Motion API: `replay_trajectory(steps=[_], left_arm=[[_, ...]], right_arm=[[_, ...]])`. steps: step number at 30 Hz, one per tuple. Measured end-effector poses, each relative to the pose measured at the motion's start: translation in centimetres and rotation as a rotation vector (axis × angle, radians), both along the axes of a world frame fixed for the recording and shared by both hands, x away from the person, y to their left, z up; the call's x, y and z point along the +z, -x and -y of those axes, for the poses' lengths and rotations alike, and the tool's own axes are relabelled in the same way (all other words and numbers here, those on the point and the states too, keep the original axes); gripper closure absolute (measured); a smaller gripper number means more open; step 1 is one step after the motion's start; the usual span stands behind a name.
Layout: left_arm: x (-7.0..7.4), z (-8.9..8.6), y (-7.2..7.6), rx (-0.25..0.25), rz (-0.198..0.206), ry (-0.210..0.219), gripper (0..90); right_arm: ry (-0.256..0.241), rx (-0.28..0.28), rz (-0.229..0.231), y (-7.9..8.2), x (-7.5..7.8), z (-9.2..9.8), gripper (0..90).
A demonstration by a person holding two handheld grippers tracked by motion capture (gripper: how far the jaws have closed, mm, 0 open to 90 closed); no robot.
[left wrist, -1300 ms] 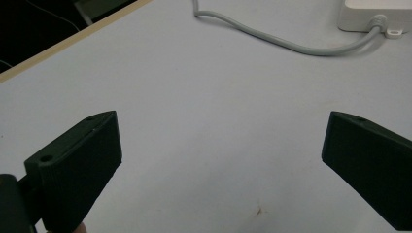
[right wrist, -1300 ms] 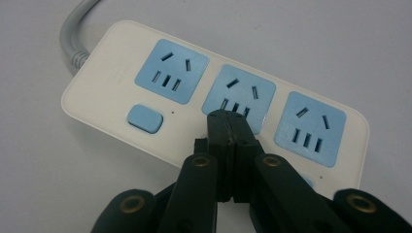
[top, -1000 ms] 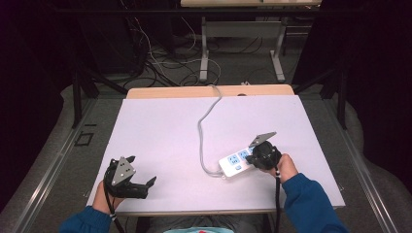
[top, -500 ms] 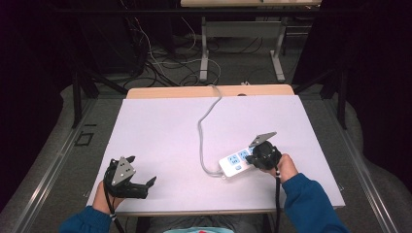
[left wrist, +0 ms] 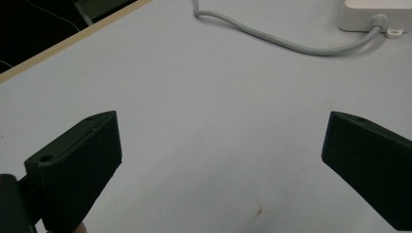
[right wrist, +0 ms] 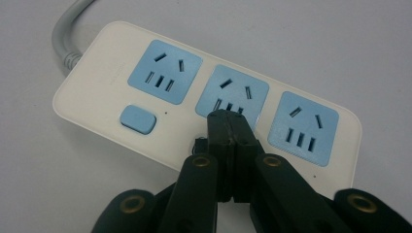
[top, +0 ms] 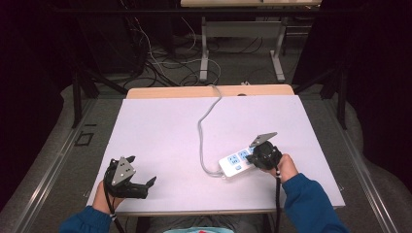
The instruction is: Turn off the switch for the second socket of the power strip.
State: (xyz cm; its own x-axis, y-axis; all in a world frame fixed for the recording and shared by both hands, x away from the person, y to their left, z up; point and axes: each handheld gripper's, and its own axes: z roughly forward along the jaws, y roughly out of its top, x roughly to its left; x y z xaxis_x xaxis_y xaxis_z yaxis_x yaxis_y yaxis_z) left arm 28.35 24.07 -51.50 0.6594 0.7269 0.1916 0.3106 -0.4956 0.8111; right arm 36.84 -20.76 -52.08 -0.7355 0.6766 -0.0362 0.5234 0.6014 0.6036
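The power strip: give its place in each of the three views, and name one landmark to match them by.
High view: the power strip lies right of centre on the table, under the right gripper.
Left gripper view: its cable end sits in the top right corner.
Right gripper view: it crosses the middle, the shut jaws over its near edge.
Shared landmark: the grey cable leaving the strip's end.

White power strip (top: 237,163) sits toward the table's (top: 160,131) right side, three blue sockets plus a blue button (right wrist: 138,119). Its grey cord (top: 205,121) snakes off over the far edge. Tangled cables (top: 160,63) on the floor behind, I think.
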Motion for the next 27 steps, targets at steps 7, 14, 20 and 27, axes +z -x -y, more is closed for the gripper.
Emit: replay_trajectory(steps=[7,14,20,27], left_arm=[[0.01,0.0,0.0,0.0,0.001,-0.001,0.9],[-0.02,0.01,-0.01,0.0,-0.002,-0.001,0.9],[-0.02,0.01,-0.05,-0.001,0.0,-0.002,1.0],[-0.02,0.0,-0.04,-0.002,0.0,0.0,0.9]], right_arm=[[0.0,-0.009,0.0,0.07,0.0,-0.01,90.0],[-0.009,-0.006,0.002,0.1,-0.03,0.12,90.0],[0.008,0.018,0.037,0.2,-0.1,-0.1,90.0],[0.031,0.023,0.044,0.4,-0.03,-0.3,90.0]])
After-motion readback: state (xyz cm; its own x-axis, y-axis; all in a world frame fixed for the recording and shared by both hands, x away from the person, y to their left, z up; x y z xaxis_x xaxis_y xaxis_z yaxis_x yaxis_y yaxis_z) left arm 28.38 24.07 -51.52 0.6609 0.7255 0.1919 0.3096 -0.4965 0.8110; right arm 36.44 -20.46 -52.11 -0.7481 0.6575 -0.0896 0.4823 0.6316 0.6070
